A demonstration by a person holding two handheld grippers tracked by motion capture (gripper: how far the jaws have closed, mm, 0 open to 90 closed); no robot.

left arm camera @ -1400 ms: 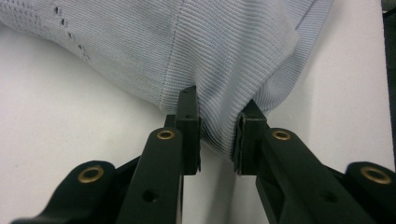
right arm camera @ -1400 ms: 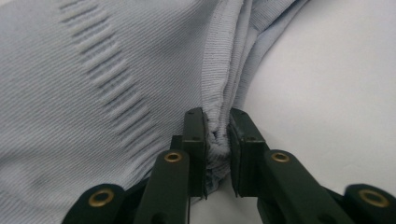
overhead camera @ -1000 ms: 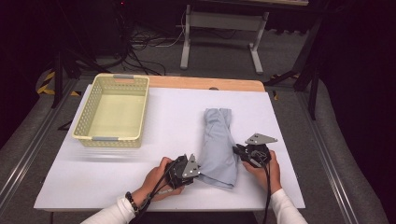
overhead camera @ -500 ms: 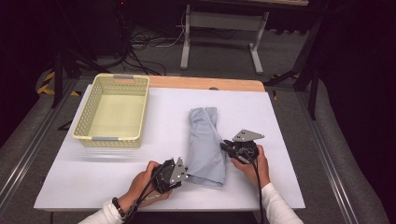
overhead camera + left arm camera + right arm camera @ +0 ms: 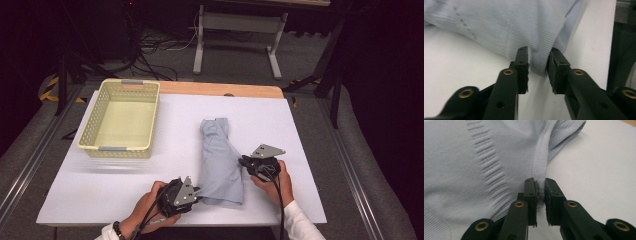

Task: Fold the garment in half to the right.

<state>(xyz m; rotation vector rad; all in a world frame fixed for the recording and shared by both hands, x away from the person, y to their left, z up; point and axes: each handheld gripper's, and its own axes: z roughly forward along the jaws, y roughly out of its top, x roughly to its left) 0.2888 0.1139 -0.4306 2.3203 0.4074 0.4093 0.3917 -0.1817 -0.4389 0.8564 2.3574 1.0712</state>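
Pale blue ribbed knit garment (image 5: 220,157) lay folded lengthwise mid-bench, right of the empty cream plastic basket (image 5: 121,118); my right gripper (image 5: 539,192) had its fingers clamped on the ribbed hem to anchor that edge; my left gripper (image 5: 537,67) had been opening, fingers apart astride the near corner, cloth between but unpinched, probably to regrip for a fold.

You are working in a lab-like recording space: a white table (image 5: 150,200) stands on grey carpet between dark surroundings, black cables (image 5: 150,47) lie tangled on the floor behind it, and a grey metal stand (image 5: 237,35) sits beyond them.
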